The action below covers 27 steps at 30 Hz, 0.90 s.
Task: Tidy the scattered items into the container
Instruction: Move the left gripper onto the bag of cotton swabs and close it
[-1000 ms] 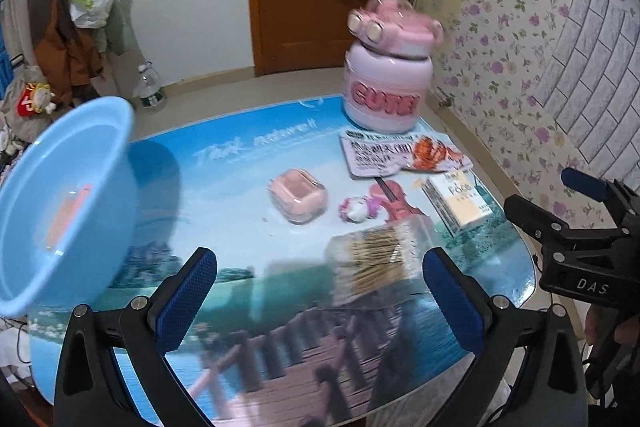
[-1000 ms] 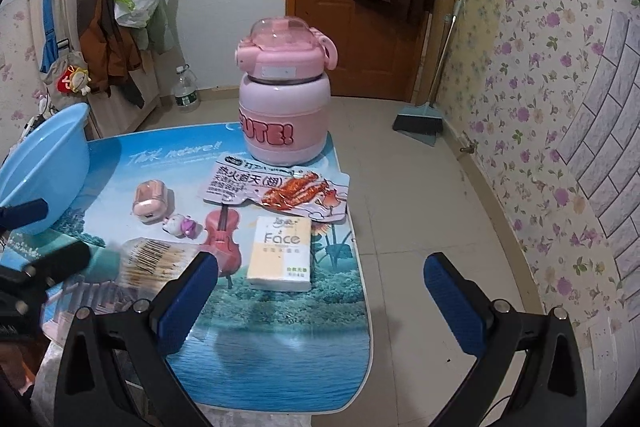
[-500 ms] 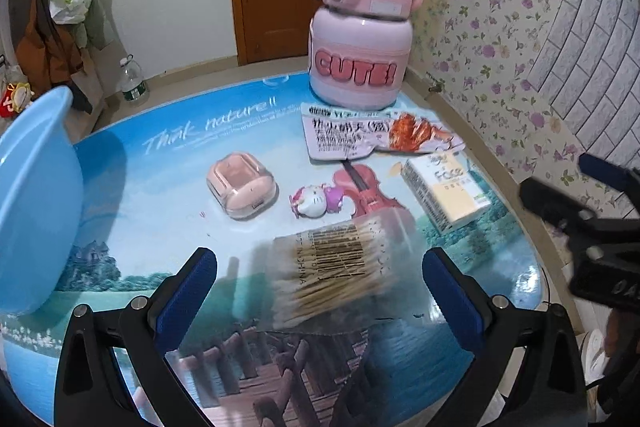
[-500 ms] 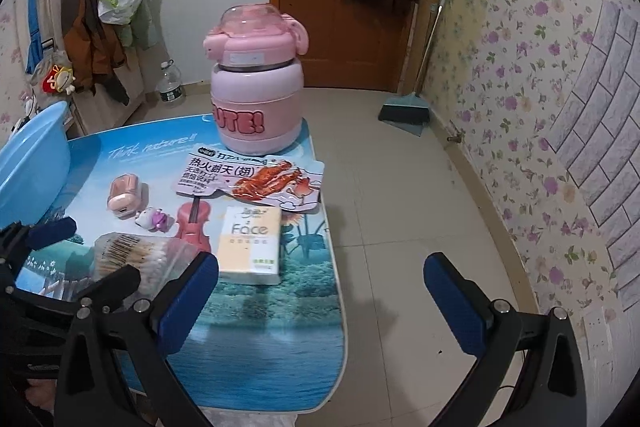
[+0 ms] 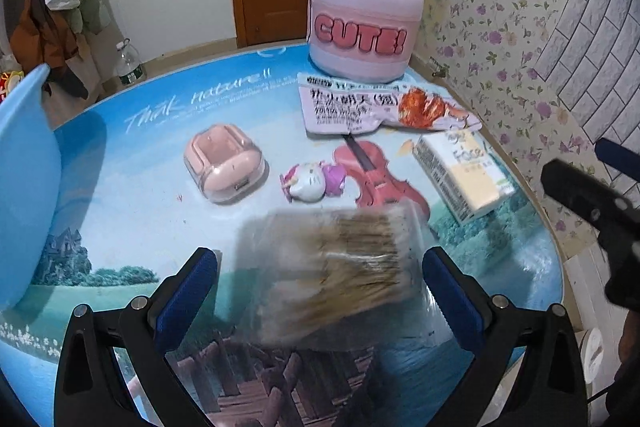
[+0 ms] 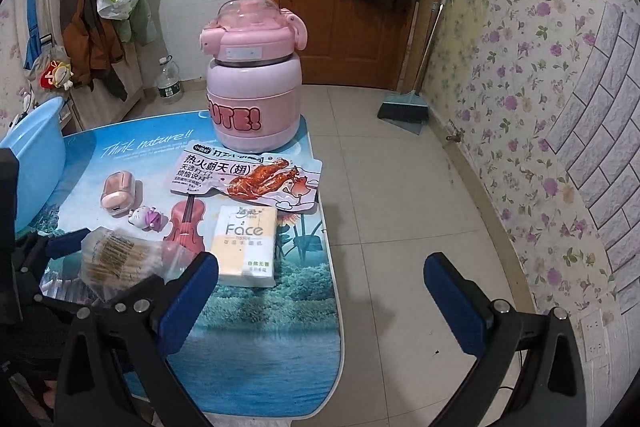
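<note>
My left gripper (image 5: 320, 291) is open, low over the table. A clear bag of cotton swabs (image 5: 332, 263) lies between its blue pads, unclamped. Beyond it sit a pink earbud case (image 5: 224, 163), a small cat toy (image 5: 312, 181), a tissue pack (image 5: 464, 175) and a chicken snack packet (image 5: 372, 105). The light blue basin (image 5: 24, 187) stands at the table's left. My right gripper (image 6: 320, 293) is open and holds nothing, hanging off the table's right edge above the floor. The right wrist view shows the swab bag (image 6: 116, 259) and the basin (image 6: 32, 155) too.
A big pink jug (image 5: 364, 15) marked CUTE stands at the table's far side. The table edge (image 6: 328, 267) drops to a tiled floor with a broom (image 6: 404, 111) by the door. Floral wallpaper covers the wall on the right.
My left gripper has moved forward and down, so the swab bag now sits between its fingers and the basin has slid to the view's left edge. The right gripper drifted slightly.
</note>
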Available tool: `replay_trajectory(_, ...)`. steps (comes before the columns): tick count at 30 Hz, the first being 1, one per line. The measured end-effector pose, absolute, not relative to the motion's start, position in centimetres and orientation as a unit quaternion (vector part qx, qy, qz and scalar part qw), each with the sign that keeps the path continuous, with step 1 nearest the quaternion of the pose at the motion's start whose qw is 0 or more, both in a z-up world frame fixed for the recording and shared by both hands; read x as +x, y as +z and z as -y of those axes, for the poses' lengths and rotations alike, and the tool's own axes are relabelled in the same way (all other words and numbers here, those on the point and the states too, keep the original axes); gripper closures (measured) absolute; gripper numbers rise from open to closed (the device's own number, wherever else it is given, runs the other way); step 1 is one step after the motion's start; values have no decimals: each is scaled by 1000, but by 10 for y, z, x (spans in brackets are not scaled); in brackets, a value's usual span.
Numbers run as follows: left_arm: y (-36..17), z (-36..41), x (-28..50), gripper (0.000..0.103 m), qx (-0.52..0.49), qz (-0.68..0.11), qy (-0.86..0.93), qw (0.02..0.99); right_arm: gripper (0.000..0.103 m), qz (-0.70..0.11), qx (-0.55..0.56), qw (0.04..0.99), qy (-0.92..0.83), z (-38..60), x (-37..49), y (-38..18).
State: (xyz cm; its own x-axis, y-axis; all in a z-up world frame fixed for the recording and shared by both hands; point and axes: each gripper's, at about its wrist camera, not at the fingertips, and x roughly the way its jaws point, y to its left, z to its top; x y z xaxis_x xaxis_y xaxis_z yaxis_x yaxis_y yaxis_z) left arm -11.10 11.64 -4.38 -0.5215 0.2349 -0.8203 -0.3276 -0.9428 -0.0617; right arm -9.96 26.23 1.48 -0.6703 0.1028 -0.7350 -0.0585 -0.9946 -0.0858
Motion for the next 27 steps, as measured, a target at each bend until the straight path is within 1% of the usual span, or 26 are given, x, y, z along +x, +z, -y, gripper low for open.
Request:
replay_trajectory(12,-62,-108,-112,0,-444,-69,878,163,0,32,-400,31,916,-245,-116,6)
replay_trajectory(17,-62,-106,-112,0,-438,-69,881,164,0,42,-403,16,914,-231,-129,-5)
replay_trajectory(23,-59,-106,-107,0,-431,-69,884,169,1,48,-409,22,911,-229,-138,-17)
replay_trajectory(24,-59,-106,-107,0,-430,-69,884,170,2,48,-408,26,911,-230,-140,-19)
replay_trajectory(27,-58,-105,-106,0,-429,-69,884,171,12,43,-409,28,911,-233,-144,-24)
